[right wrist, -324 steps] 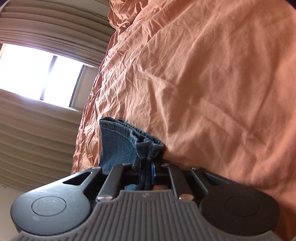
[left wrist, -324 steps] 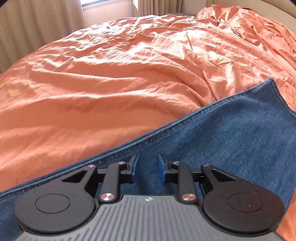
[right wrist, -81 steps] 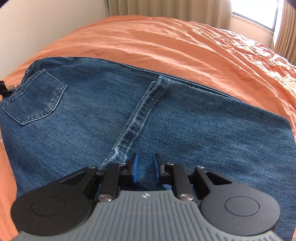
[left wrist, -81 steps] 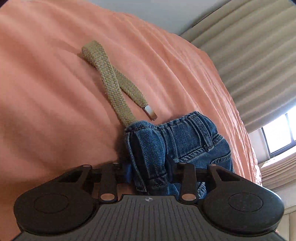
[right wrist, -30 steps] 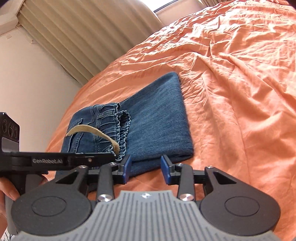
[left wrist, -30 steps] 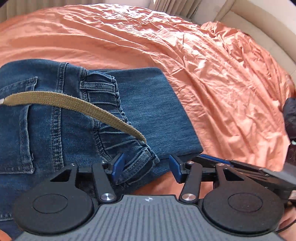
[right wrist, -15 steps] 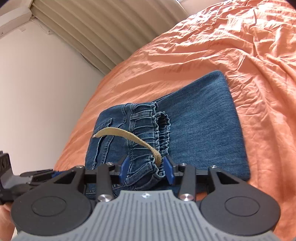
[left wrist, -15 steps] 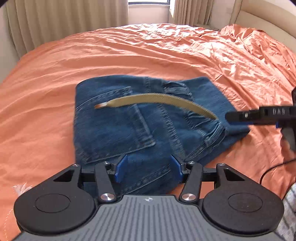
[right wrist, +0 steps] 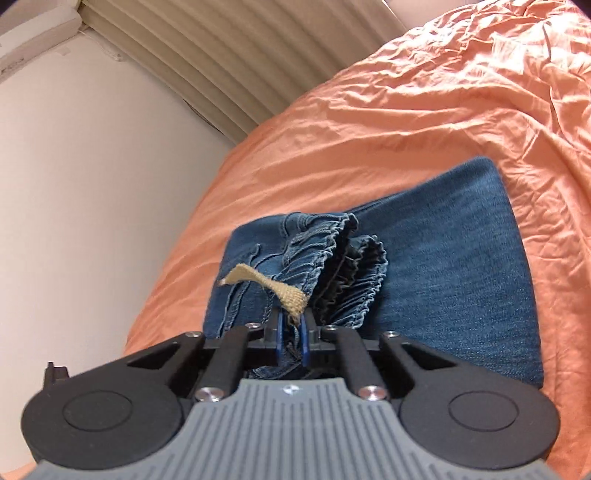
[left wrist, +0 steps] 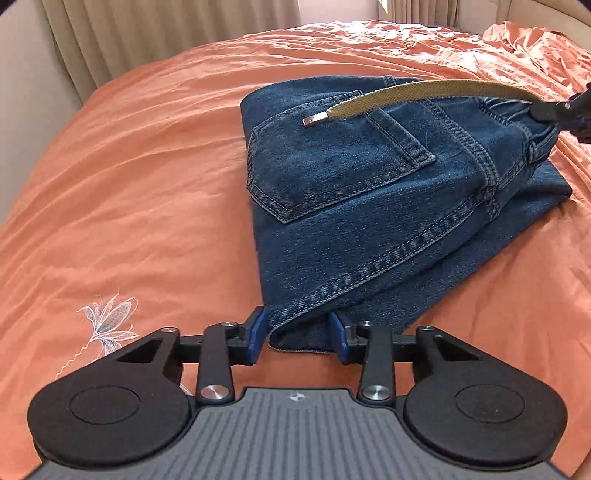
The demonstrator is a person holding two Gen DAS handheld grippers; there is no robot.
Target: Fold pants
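The blue jeans (left wrist: 369, 206) lie folded into a thick stack on the orange bedspread (left wrist: 129, 184), back pocket up. A tan woven belt (left wrist: 424, 92) arches over them, its metal tip near the pocket. My left gripper (left wrist: 297, 332) is open, its blue pads on either side of the stack's near corner. My right gripper (right wrist: 291, 334) is shut on the waistband of the jeans (right wrist: 443, 266) and the belt (right wrist: 273, 286), lifting the gathered waistband slightly. It shows at the right edge of the left wrist view (left wrist: 561, 110).
The wrinkled bedspread (right wrist: 424, 103) stretches all around the jeans. An embroidered flower (left wrist: 107, 321) is on the spread near my left gripper. Beige curtains (left wrist: 147, 33) and a white wall (right wrist: 92, 166) stand beyond the bed's edge.
My left gripper has moved in to the near corner of the stack, which now sits between its pads. My right gripper has closed on the waistband and belt.
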